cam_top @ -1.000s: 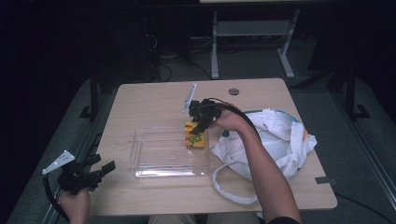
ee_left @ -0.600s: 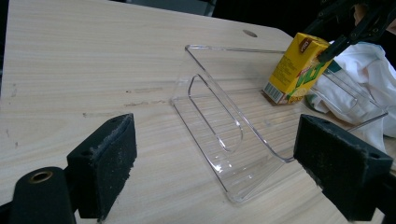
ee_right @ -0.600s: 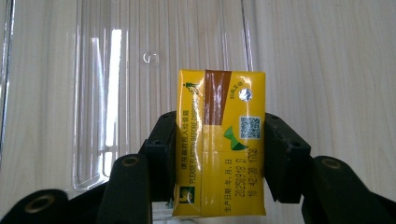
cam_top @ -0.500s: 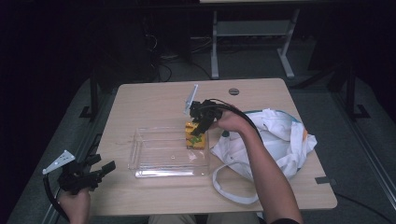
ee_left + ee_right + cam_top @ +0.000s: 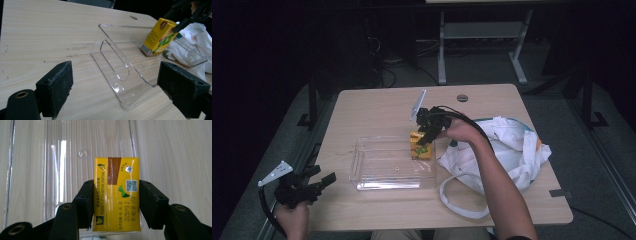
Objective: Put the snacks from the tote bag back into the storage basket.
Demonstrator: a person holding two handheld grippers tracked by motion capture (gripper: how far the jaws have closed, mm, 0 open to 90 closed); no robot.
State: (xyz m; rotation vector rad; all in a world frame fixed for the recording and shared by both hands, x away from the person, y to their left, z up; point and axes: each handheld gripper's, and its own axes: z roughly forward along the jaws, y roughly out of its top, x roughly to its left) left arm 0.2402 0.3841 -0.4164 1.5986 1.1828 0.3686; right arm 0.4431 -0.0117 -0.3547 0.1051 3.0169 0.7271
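We work at a pale wooden table (image 5: 377, 107) in a dark room, with a grey floor around it. Nearest to us, at the table's front left corner, our left gripper (image 5: 331, 178) hangs in the hand with its jaws wide apart and nothing between them; in the left gripper view its black pads (image 5: 55, 88) frame bare wood. Beyond it lies a clear plastic bin (image 5: 382, 172), open at the top. At the bin's right end stands a yellow drink carton (image 5: 421, 148), upright on the bin's floor against the far right corner. Our right gripper (image 5: 424, 138) reaches down over it from the right. In the right gripper view its jaws flank the carton's (image 5: 116, 192) two narrow sides; they have just been easing apart, and whether the pads still press on it we cannot tell. Just right of the bin lies a crumpled white cloth bag (image 5: 507, 150). Farther back, a round hole (image 5: 462, 97) marks the tabletop.
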